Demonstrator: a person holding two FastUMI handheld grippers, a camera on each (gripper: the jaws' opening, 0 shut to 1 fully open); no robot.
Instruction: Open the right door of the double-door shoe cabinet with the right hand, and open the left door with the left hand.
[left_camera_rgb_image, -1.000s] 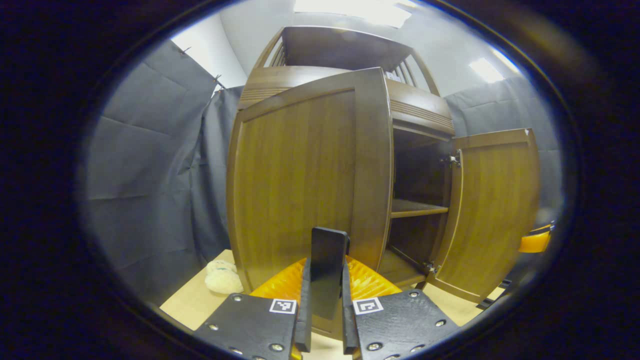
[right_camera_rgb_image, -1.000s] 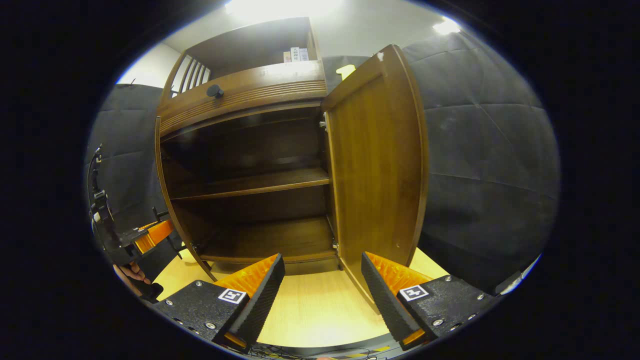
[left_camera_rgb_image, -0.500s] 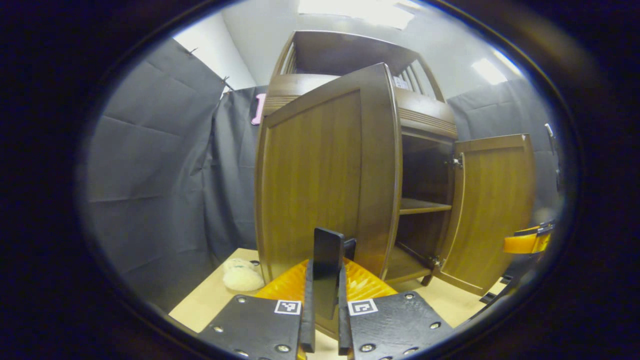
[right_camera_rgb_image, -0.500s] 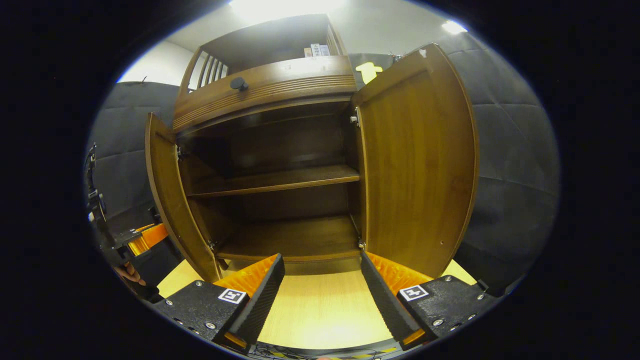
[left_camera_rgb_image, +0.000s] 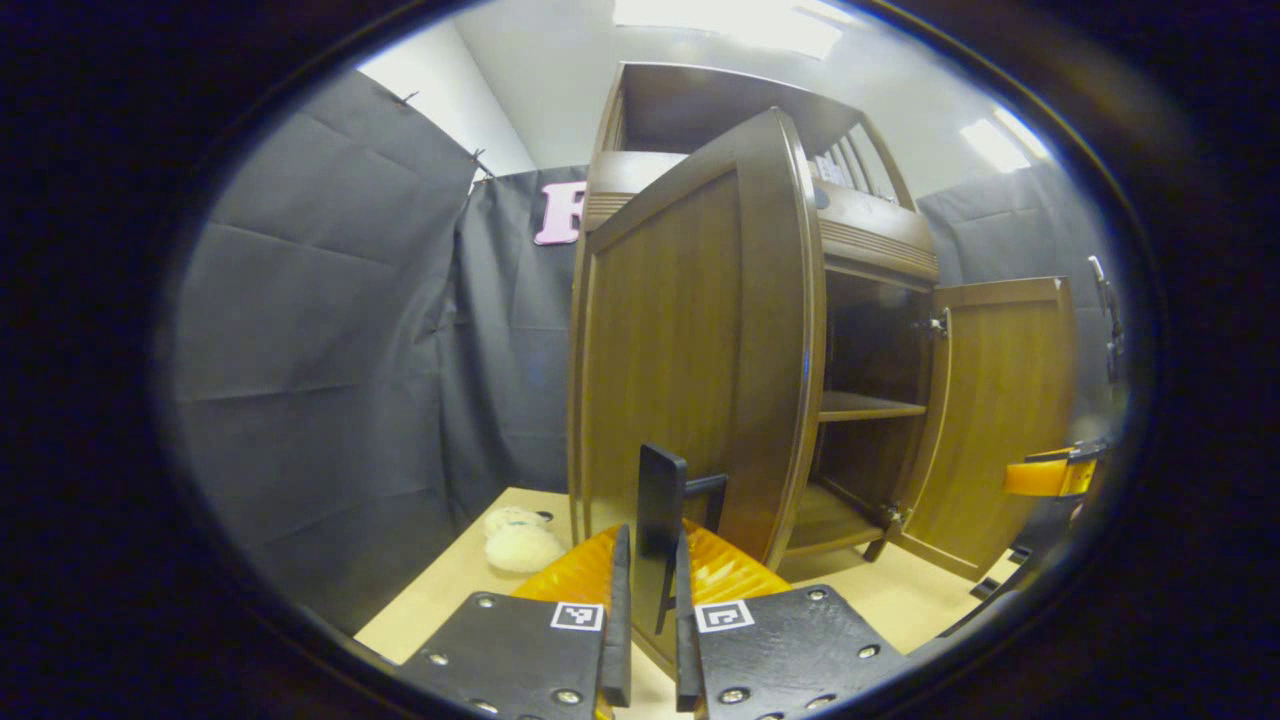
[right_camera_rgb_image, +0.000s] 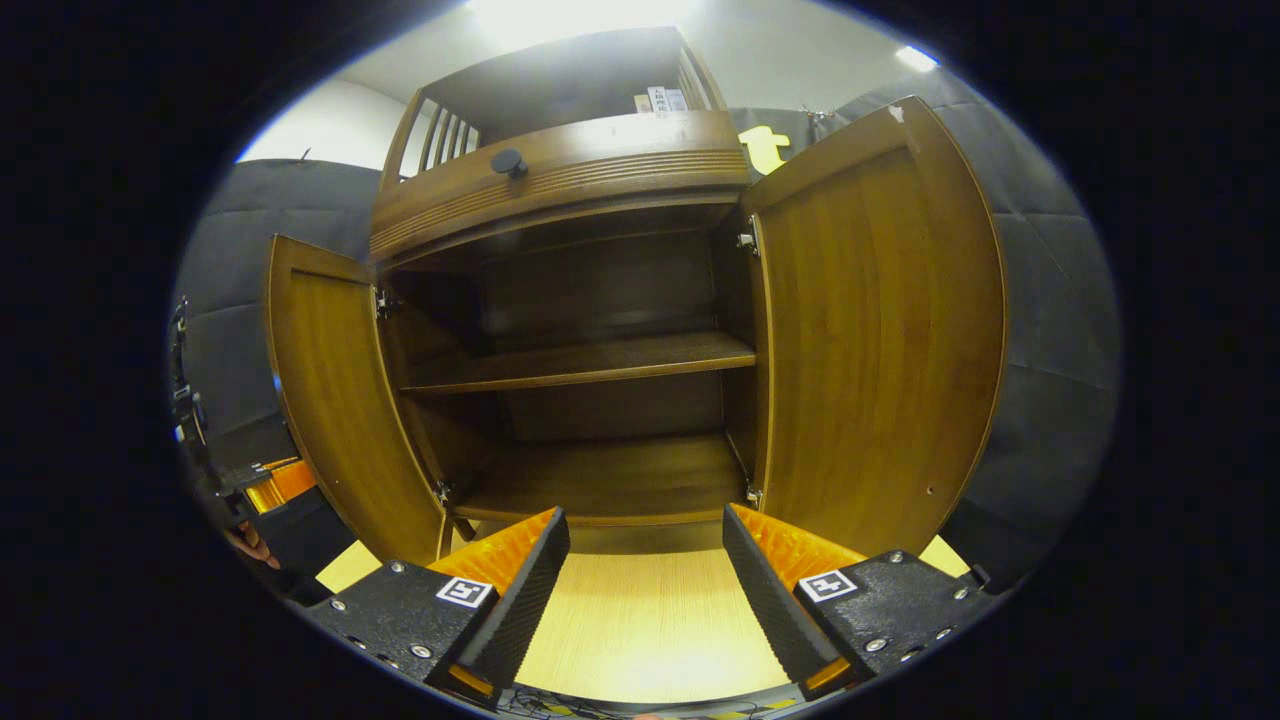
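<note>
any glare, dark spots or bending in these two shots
Right gripper view: a ceiling light blows out to white above the shoe cabinet, whose back interior sits in deep shadow. The right door bulges from fisheye distortion. Left gripper view: the left door bows strongly, ceiling panels glare at the top, and the handle in the left claw reads as a dark silhouette.

The handle of the open left door is clamped between the left gripper fingers.

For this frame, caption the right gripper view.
Open right gripper faces the brown wooden shoe cabinet, both doors swung wide.
</note>
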